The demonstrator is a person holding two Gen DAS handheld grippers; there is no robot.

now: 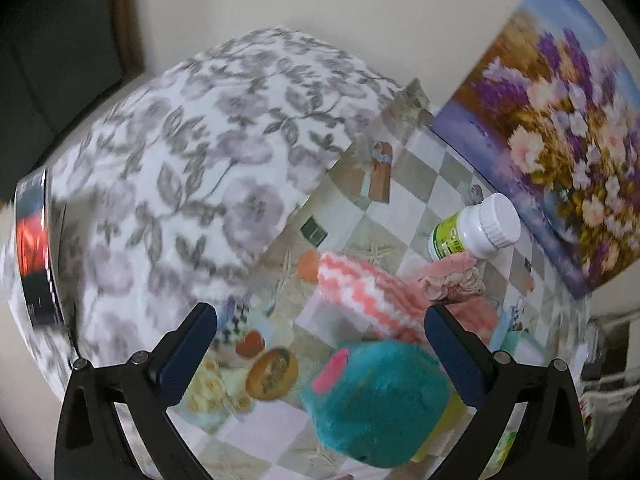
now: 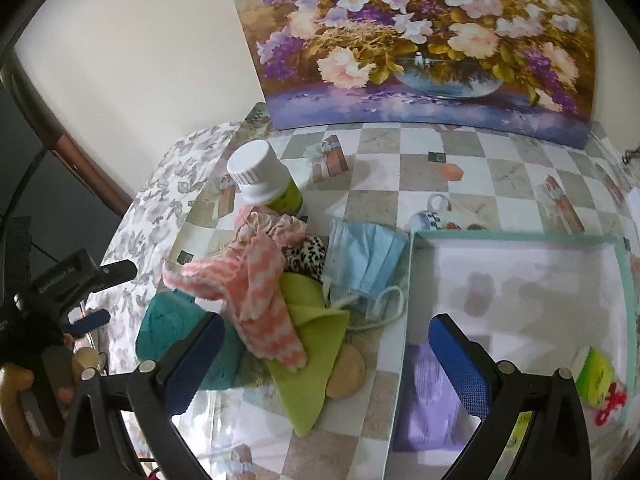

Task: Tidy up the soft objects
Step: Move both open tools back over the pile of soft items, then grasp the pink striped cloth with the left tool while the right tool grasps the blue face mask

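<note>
Left tool (image 1: pixel 320 344) tilts downward (jaws wide).

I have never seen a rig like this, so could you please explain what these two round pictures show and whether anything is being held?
Each picture comes from a camera on a hand-held gripper, looking along its two fingers. The left gripper stands open above a teal plush toy; the right gripper is open too, holding nothing. On the checked table lie a pink-white cloth, a green cloth, a blue face mask and a white-capped bottle. Beside them is a box already containing a purple item.
</note>
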